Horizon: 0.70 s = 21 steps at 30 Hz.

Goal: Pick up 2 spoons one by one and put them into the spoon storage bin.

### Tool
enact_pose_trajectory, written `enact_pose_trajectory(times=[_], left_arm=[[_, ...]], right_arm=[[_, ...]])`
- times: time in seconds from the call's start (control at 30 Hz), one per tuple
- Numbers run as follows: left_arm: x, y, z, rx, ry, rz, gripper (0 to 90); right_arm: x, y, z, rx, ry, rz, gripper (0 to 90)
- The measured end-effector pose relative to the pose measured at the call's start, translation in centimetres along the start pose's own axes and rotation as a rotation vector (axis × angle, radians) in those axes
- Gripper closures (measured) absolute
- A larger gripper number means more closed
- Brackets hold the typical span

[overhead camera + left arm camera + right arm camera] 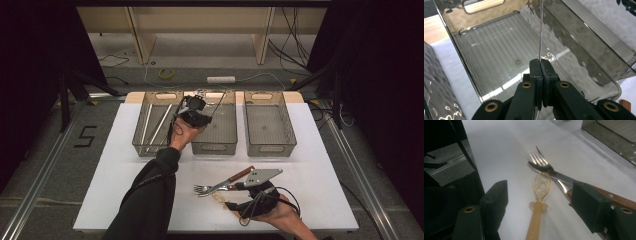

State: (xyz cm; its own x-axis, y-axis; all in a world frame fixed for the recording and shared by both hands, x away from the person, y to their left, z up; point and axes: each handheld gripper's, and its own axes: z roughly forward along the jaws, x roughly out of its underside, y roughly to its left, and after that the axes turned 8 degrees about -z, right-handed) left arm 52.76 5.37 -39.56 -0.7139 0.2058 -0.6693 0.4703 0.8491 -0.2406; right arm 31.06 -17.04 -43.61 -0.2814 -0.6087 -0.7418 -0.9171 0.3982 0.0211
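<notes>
The left gripper (540,65) is pinching a thin metal rod (540,32) above the middle bin (222,131) of 3, while the right gripper (539,202) is spreading wide around an amber plastic spoon (539,195) lying beside a fork (541,161) and knife (584,185).

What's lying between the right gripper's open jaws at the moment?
The amber plastic spoon lies on the white table between the right gripper's open jaws, untouched, in the right gripper view. The fork and knife lie beyond.

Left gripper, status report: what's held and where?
Left gripper shut on thin metal rod, over middle bin. Right gripper open, straddling amber spoon by fork and knife. Nothing in the way.
</notes>
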Motion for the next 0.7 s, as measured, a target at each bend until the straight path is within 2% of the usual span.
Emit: enact_pose_trajectory(times=[0.07, 0.2, 0.4, 0.53, 0.7], left_arm=[[0.0, 0.1, 0.0, 0.004, -0.006, -0.010, 85.1], [-0.1, 0.1, -0.6, 0.018, -0.019, -0.027, 72.9], [0.1, -0.2, -2.5, 0.039, -0.023, -0.017, 53.5], [0.9, -0.4, -4.2, 0.055, -0.027, -0.001, 42.0], [2.6, -0.4, -6.4, 0.080, -0.046, 0.016, 35.5]], right_arm=[[0.0, 0.0, 0.0, -0.002, 0.000, 0.002, 31.1], [0.0, 0.0, 0.0, 0.001, 0.002, 0.003, 31.1], [0.0, 0.1, 0.1, 0.005, 0.014, -0.001, 31.1], [0.0, 0.2, 0.3, 0.006, 0.035, -0.004, 31.1], [0.0, 0.3, 0.6, 0.010, 0.070, -0.006, 31.8]])
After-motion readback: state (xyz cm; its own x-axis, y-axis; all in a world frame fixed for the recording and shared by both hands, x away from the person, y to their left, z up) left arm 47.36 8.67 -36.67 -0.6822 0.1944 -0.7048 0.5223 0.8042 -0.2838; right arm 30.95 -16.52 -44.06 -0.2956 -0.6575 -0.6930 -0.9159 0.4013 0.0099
